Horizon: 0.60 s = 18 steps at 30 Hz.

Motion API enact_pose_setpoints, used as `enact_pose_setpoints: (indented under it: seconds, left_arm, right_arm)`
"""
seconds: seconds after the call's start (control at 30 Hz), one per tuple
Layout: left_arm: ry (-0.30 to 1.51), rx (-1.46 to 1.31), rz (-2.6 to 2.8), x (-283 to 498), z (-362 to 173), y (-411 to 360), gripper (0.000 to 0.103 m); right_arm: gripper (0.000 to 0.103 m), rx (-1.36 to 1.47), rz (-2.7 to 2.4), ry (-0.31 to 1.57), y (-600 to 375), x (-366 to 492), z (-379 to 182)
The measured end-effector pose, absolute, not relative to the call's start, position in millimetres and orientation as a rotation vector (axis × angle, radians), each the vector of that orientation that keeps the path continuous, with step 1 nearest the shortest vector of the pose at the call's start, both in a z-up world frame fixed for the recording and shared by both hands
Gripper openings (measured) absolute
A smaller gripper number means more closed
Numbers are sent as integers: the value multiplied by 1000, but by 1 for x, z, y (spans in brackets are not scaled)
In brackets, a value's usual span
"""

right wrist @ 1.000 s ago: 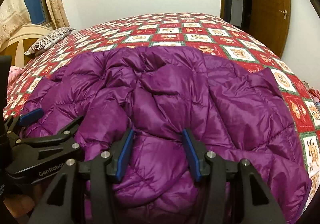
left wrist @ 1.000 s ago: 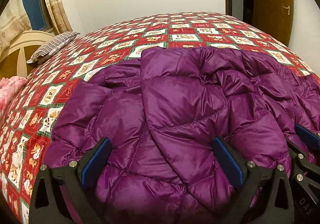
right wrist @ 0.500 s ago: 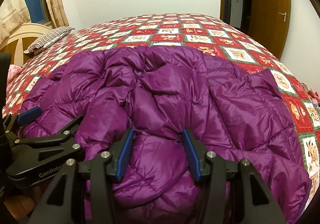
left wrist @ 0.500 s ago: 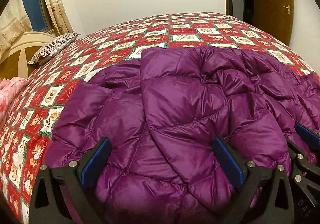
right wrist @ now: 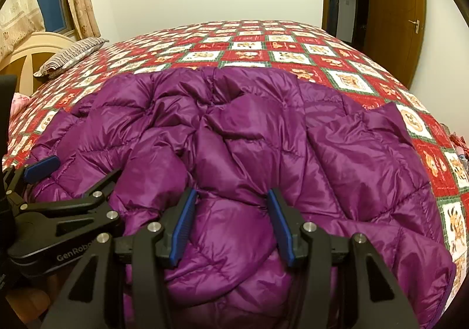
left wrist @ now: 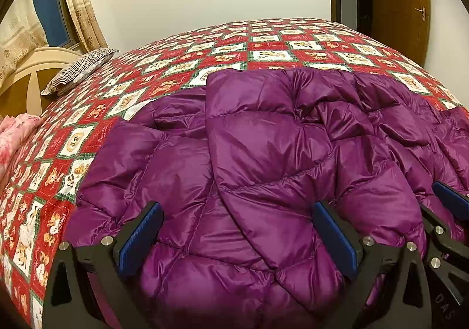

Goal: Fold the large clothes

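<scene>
A large purple quilted down jacket (left wrist: 263, 159) lies rumpled on the near part of the bed; it also fills the right wrist view (right wrist: 263, 138). My left gripper (left wrist: 234, 229) is wide open, its blue pads astride a puffy fold at the jacket's near edge. My right gripper (right wrist: 231, 223) is open at a narrower width, its pads on either side of a bulge of jacket fabric. The right gripper's blue finger tip (left wrist: 451, 203) shows at the right edge of the left view. The left gripper's body (right wrist: 58, 211) shows at the left of the right view.
The bed has a red, white and green patchwork cover (left wrist: 263, 47). A striped pillow (left wrist: 79, 68) lies at the far left by a cream headboard (left wrist: 32, 65). Pink fabric (left wrist: 14, 135) sits at the left edge. A wooden door (right wrist: 395, 15) stands at the right.
</scene>
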<state>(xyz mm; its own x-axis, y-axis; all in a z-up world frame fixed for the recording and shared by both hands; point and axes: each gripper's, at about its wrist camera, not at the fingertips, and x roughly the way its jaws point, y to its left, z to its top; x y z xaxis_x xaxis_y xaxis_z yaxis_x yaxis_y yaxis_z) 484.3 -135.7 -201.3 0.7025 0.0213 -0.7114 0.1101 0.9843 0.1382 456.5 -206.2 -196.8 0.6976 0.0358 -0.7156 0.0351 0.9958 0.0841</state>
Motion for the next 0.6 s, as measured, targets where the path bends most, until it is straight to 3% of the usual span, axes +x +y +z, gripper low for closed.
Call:
enact_pose_setpoints:
  seconds: [0.2,0.3,0.43,0.6]
  left_arm:
    - [813,171,-66,486,-193,-131,102]
    - [766,163,-45,470,-163,-112,102]
    - [701,148,-96,403,-127,-65,102]
    - [745,192,-77,315,-152,-14,102]
  right_arm:
    - [55,101,10,805,-209,458,-195]
    - [60,108,57,830,-220,449,-182]
    - [76,146,88,807,-236,392,-151]
    - [76,171,44,891,-269,295,-163]
